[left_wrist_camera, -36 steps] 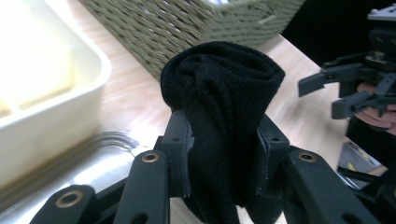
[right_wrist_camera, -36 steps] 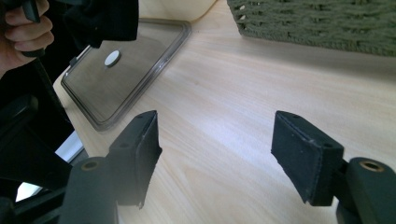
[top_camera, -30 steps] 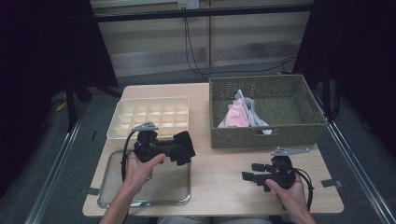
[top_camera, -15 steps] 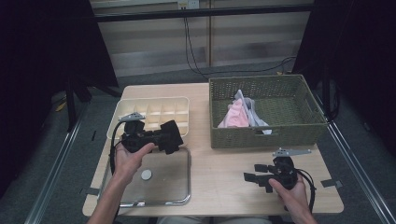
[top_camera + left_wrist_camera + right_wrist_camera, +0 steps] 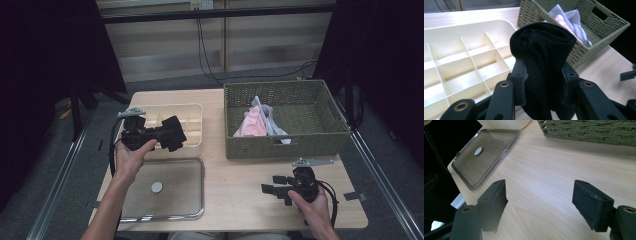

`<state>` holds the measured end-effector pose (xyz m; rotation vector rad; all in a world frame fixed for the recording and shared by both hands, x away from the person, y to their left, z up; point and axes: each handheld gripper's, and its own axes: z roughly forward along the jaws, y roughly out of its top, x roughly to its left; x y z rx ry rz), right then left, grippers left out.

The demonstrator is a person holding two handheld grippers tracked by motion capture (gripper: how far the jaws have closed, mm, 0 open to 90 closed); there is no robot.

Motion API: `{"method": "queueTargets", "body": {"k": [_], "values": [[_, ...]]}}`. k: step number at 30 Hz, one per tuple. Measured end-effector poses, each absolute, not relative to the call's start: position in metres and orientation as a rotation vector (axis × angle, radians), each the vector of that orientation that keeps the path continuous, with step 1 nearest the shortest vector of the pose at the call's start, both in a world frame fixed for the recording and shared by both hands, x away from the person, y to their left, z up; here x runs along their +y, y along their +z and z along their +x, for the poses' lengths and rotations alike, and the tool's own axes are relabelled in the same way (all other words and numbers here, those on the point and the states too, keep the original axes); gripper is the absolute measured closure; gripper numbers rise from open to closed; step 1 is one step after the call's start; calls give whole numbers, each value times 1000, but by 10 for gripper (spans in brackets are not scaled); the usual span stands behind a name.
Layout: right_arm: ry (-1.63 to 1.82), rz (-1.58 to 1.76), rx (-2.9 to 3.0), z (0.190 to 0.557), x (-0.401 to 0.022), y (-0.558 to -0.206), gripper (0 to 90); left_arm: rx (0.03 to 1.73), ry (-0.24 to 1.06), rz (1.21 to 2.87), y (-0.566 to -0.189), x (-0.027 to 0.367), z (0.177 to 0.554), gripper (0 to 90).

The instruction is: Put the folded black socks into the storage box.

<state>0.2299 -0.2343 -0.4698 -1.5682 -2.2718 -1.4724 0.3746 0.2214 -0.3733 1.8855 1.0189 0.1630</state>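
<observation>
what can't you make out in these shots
- High view: the compartments of the cream divider box nearest the person are partly covered by the left claw and its rolled black cloth.
- Left gripper view: the black cloth's lower end runs off the bottom edge.
- High view: how many cloths lie in the wicker basket; its front wall hides the lower part of the pink and grey pile.

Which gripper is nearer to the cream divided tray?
Left. The left gripper, shut on a black rolled cloth, hovers over the cream divided tray. The right gripper is open, low over the table, beside the basket.
</observation>
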Motion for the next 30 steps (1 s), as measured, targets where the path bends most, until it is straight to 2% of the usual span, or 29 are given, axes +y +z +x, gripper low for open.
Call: {"method": "queueTargets", "body": {"k": [7, 12, 30], "values": [[-1464, -1571, -2269, 231, -234, -471, 273, 1039, 177, 1916, -379, 218, 386, 637], [-1462, -1570, -2268, 231, -234, -471, 273, 994, 224, 1938, -378, 210, 399, 637], [-1437, -1561, -2259, 231, -232, -473, 273, 1016, 232, 1991, -418, 173, 423, 637]]}}
